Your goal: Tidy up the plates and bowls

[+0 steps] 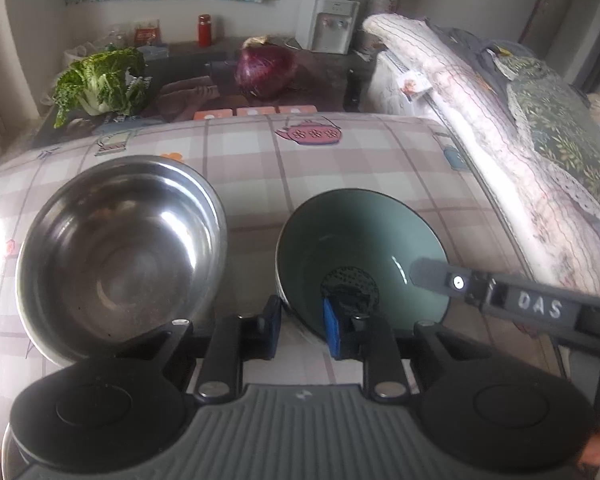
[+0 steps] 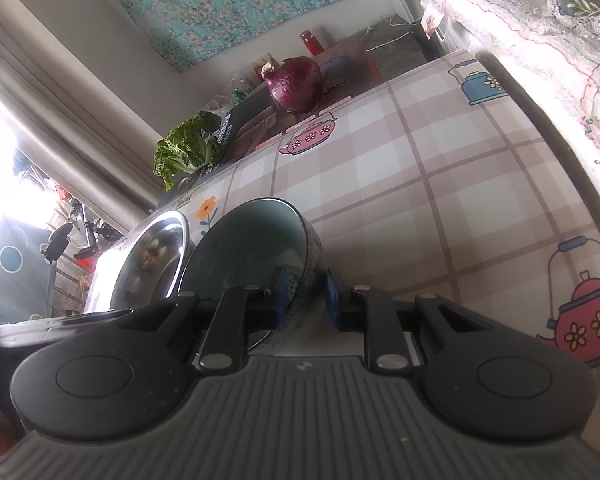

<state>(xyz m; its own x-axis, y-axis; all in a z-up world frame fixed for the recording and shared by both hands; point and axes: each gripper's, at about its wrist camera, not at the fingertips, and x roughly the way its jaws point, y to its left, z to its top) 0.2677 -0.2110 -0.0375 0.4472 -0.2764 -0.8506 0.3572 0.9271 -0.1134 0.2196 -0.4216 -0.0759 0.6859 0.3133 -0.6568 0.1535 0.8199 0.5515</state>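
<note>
Both fingers, left [image 1: 303,330] and right [image 2: 307,300], clamp my round green ceramic bowl's [image 1: 360,248] rim; round steel bowl [image 1: 116,256] beside it on checked worktop [image 1: 340,168].

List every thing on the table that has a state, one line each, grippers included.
Green bowl: upright, empty, gripped at its rim by both grippers.
Steel bowl: upright, empty, untouched, beside the green bowl.
Left gripper: shut on the green bowl's near rim.
Right gripper: shut on the green bowl's wall.

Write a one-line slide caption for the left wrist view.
Both grippers, left and right, clamp the rim of the round green ceramic bowl beside the round stainless steel bowl on the checked tablecloth.
</note>
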